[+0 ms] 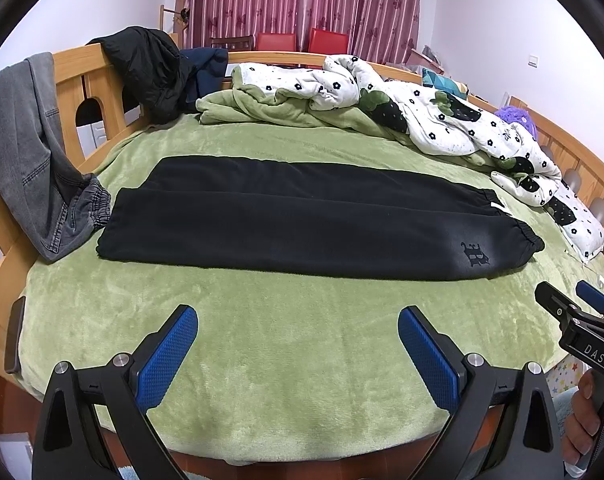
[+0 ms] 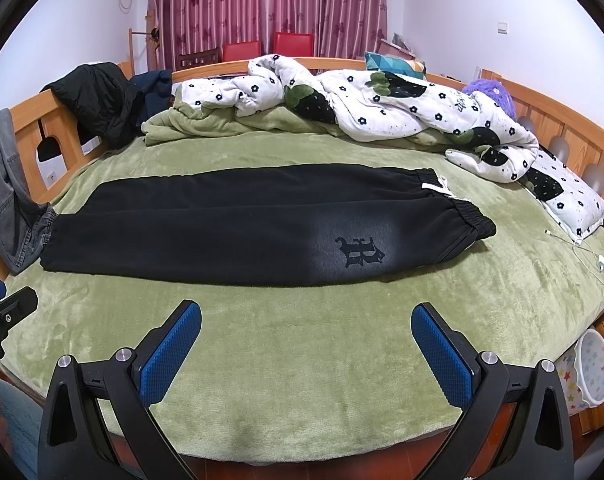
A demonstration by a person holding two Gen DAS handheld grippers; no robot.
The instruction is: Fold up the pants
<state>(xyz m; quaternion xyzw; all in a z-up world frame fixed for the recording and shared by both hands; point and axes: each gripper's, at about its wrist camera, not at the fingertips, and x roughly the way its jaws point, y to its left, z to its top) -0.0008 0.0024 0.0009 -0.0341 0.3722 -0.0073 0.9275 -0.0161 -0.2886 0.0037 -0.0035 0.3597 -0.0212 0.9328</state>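
Observation:
Black pants (image 1: 302, 224) lie flat across the green bed cover, one leg folded over the other, waistband at the right and cuffs at the left. A dark logo sits near the waistband (image 2: 360, 254). The pants also show in the right wrist view (image 2: 238, 228). My left gripper (image 1: 298, 320) is open and empty above the near part of the bed, short of the pants. My right gripper (image 2: 306, 316) is open and empty, also short of the pants. The right gripper shows at the right edge of the left wrist view (image 1: 570, 300).
A flowered duvet (image 1: 422, 112) is bunched along the far side. Grey jeans (image 1: 26, 152) and a black jacket (image 1: 150, 68) hang on the wooden bed rail. A white cable and charger (image 2: 594, 260) lie at the right. A phone (image 1: 14, 332) lies at the left edge.

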